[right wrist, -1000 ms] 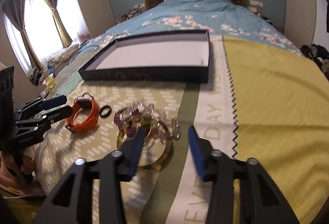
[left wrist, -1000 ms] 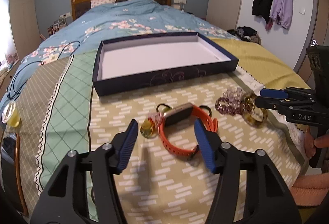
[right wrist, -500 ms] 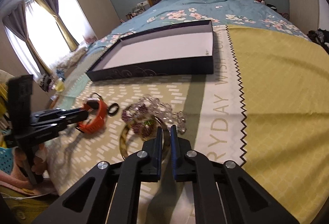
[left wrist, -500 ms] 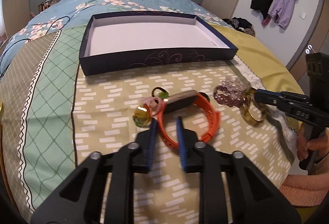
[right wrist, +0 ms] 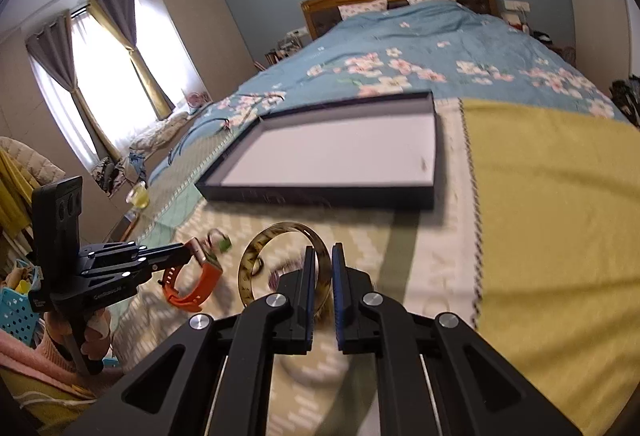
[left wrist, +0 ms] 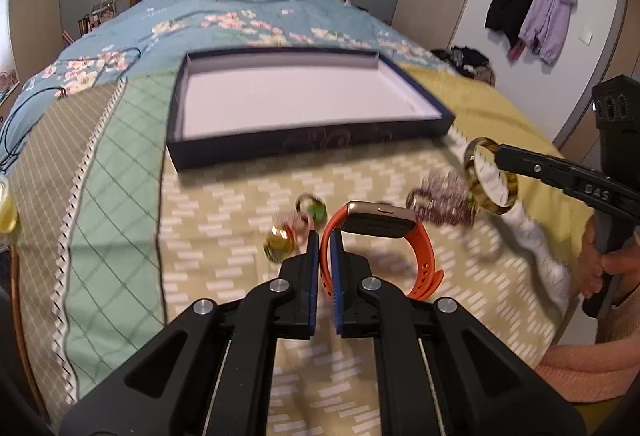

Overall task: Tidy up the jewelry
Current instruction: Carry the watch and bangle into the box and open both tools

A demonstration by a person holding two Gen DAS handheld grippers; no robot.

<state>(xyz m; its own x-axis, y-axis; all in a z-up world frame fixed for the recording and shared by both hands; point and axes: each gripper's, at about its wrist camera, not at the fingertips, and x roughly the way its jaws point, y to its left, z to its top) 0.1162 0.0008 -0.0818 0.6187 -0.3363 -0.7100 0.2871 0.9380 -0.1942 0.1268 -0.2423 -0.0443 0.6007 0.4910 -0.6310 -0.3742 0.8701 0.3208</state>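
The left gripper (left wrist: 325, 248) is clamped on the strap of the orange silicone wristwatch with a rose-gold case (left wrist: 380, 224), low in the centre of the left wrist view. The right gripper (right wrist: 320, 268) pinches the rim of the translucent tortoiseshell bangle (right wrist: 256, 260), which stands clear of the bedspread at the bottom centre of the right wrist view. Both pieces look lifted and ready to travel to the shallow navy cardboard box with a white floor (left wrist: 444, 115), which sits open in the middle of each frame.

The risks, as I judge them, come from the grips. The bangle is hard, glossy and round, held on a narrow edge, so it could swivel or slide out of the pads on a quick swing. The watch strap is soft and bendy; the heavier case hangs off to one side and may twist the band loose. The box wall is low but could still catch a dangling strap end.

Left on the patterned olive quilt (left wrist: 224, 236) are a purple beaded bracelet (left wrist: 444, 199) and a few small trinkets (left wrist: 296, 224) (too blurred to identify), which the bracelet's loose beads could snag.
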